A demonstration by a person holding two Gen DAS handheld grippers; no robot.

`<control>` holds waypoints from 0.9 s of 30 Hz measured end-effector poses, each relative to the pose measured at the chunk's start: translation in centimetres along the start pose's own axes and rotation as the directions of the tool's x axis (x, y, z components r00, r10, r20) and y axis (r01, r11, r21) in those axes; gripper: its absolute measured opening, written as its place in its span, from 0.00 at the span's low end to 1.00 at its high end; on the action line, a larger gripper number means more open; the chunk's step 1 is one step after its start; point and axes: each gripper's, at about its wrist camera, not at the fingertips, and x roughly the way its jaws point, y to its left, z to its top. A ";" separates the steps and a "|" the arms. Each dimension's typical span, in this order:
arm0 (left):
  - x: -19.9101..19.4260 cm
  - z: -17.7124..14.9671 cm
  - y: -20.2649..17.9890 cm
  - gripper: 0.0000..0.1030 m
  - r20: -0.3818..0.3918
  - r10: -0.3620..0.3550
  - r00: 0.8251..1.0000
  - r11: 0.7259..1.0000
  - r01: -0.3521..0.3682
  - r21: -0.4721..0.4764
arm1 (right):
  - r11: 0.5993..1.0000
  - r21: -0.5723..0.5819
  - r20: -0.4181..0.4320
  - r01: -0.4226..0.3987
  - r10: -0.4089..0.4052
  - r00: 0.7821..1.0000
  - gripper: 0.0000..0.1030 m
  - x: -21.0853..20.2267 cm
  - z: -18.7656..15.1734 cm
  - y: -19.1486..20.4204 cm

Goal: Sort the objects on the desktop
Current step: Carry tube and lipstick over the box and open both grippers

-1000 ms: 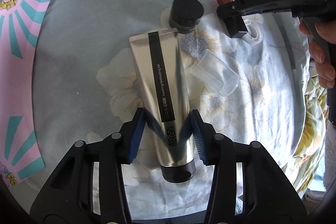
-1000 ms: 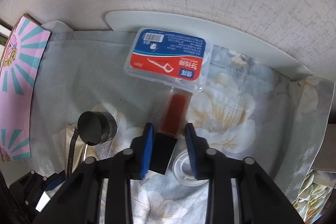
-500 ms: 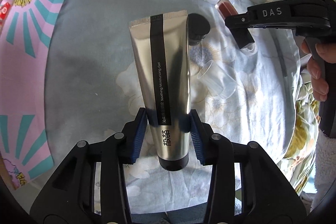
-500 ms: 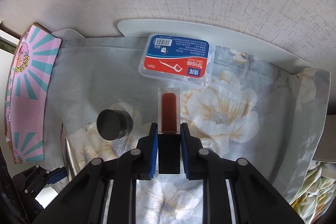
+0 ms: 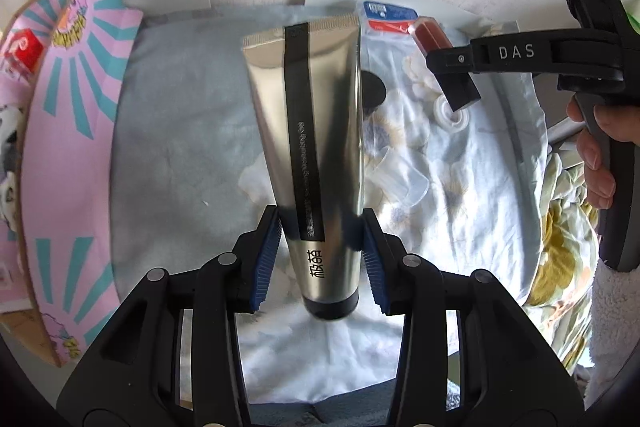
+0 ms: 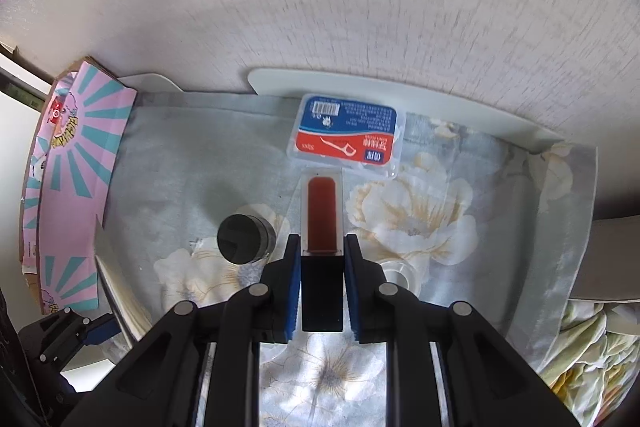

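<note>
The left gripper [image 5: 322, 259] clamps a silver tube [image 5: 316, 147] between its blue pads [image 5: 266, 263], holding it clear of the cloth. The tube's long axis runs straight out along the fingers: its black cap sits nearest the camera, its flat crimped end points away toward the wall, and a black stripe runs its length. The right gripper [image 6: 322, 285] is closed on the black base of a lip gloss [image 6: 322, 223], whose clear, red-filled body also points forward, toward a blue-and-red floss pick box [image 6: 346, 137] lying flat just beyond it. A black round cap [image 6: 242, 239] stands on the cloth to the left of the lip gloss, a small white ring [image 6: 394, 269] to its right. Everything rests on a pale grey floral cloth [image 6: 440, 219] spread over a white board [image 6: 440, 103] that meets a textured white wall [image 6: 320, 7]. A pink-and-teal carton [image 6: 68, 179] lies flat along the cloth's left edge.
</note>
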 end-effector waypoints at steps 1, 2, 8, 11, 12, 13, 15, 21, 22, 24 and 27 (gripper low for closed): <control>-0.5 0.3 0.1 0.34 0.005 0.001 1.000 1.000 -0.001 0.001 | 1.000 -0.004 -0.001 0.001 -0.001 1.000 0.18 -0.2 0.1 0.1; -0.7 0.4 0.2 0.32 0.008 -0.005 1.000 1.000 0.005 -0.002 | 1.000 -0.006 -0.004 0.002 -0.002 1.000 0.18 -0.3 0.2 0.1; -1.1 1.2 0.3 0.27 0.031 0.001 1.000 1.000 -0.001 0.001 | 1.000 -0.003 -0.015 -0.015 0.015 1.000 0.18 0.9 0.1 2.0; -1.5 1.2 0.8 0.26 0.041 -0.007 0.999 1.000 0.008 -0.014 | 1.000 -0.012 -0.004 -0.010 0.010 1.000 0.18 0.6 0.3 2.7; -1.7 1.2 0.9 0.26 0.048 -0.008 0.999 1.000 0.009 -0.015 | 1.000 -0.014 -0.001 -0.010 0.010 1.000 0.18 0.8 0.5 3.2; -1.9 1.1 0.9 0.26 0.054 -0.012 0.998 1.000 0.012 -0.013 | 1.000 -0.019 0.005 -0.010 0.010 1.000 0.18 0.6 0.6 3.4; -2.4 1.2 1.1 0.26 0.066 -0.016 0.998 1.000 0.017 -0.015 | 1.000 -0.031 0.012 -0.006 0.006 1.000 0.18 0.4 0.9 4.1; -5.0 1.7 2.0 0.26 0.129 -0.014 0.992 0.999 0.018 -0.035 | 0.997 -0.080 0.030 0.000 0.003 1.000 0.18 -0.9 1.8 6.0; -5.6 1.9 2.3 0.26 0.141 -0.012 0.990 0.999 0.018 -0.042 | 0.996 -0.086 0.034 -0.007 0.010 0.999 0.18 -1.1 2.1 6.5; -7.0 2.3 3.2 0.26 0.170 -0.006 0.985 0.998 0.016 -0.060 | 0.994 -0.107 0.045 -0.014 0.019 0.999 0.18 -1.9 2.7 7.3; -9.2 2.8 4.8 0.26 0.214 0.013 0.977 0.996 0.007 -0.092 | 0.990 -0.142 0.064 -0.024 0.033 0.997 0.18 -2.8 3.9 9.1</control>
